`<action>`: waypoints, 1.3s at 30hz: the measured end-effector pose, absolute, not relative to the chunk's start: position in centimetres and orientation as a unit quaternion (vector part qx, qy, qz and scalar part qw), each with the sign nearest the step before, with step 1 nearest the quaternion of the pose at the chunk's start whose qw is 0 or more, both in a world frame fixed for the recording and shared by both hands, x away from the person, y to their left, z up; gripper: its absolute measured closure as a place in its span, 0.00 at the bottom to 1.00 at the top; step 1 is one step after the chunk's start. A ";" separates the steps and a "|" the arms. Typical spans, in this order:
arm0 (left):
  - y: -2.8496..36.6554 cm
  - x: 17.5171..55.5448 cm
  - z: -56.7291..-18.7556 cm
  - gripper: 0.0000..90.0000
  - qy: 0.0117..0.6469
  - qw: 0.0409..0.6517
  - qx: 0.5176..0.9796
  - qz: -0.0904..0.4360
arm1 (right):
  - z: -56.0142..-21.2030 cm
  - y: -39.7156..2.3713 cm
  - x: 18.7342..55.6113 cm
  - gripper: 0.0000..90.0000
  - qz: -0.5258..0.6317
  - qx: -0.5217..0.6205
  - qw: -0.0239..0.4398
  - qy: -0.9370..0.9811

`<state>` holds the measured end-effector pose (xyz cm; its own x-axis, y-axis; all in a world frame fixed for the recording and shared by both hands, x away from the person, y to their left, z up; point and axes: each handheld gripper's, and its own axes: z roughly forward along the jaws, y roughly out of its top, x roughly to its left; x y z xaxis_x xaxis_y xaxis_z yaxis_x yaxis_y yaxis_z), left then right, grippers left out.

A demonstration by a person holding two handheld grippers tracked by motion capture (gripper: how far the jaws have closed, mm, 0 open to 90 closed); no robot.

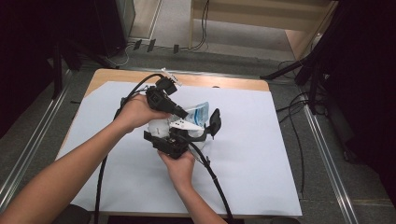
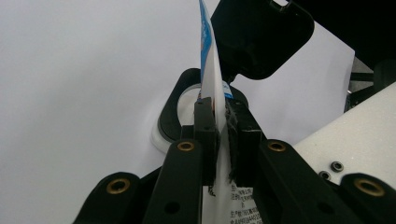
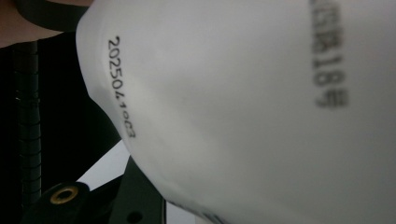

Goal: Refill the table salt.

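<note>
left claw (image 1: 180,112): clamping shut on the thin edge of the white-and-blue pouch (image 2: 212,88), which is standing up between its pads | pouch: hanging above the white-covered desk (image 1: 261,163), between both claws | right claw (image 1: 180,135): sitting just below the pouch, whose printed white face (image 3: 243,112) is pressing close before it; grip unclear

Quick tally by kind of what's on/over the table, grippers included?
Grippers: 2, left gripper and right gripper
White pouch with blue print: 1, pouch, its edge pinched by the left gripper
White sheet covering the table: 1, sheet
Total: 4
</note>
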<state>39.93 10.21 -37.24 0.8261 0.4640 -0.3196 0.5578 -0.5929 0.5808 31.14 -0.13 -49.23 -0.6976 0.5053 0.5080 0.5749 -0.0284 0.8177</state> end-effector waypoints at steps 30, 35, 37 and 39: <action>10.0 39.9 -36.9 0.94 0.287 0.346 0.891 -0.064 | -49.2 -0.2 31.2 0.71 -0.608 -0.387 0.027 -0.693; 10.0 39.9 -36.9 0.94 0.287 0.347 0.891 -0.063 | -49.1 -0.2 31.2 0.71 -0.607 -0.387 0.027 -0.693; 10.0 39.9 -36.9 0.94 0.287 0.348 0.890 -0.064 | -49.1 -0.2 31.2 0.71 -0.607 -0.387 0.027 -0.693; 10.0 39.9 -36.9 0.94 0.286 0.347 0.891 -0.064 | -49.1 -0.2 31.2 0.71 -0.606 -0.387 0.027 -0.695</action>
<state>39.94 10.01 -36.93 0.8287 0.4648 -0.3117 0.5532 -0.5966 0.5814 31.19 -0.23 -49.12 -0.6988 0.5054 0.5062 0.5702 -0.0338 0.8208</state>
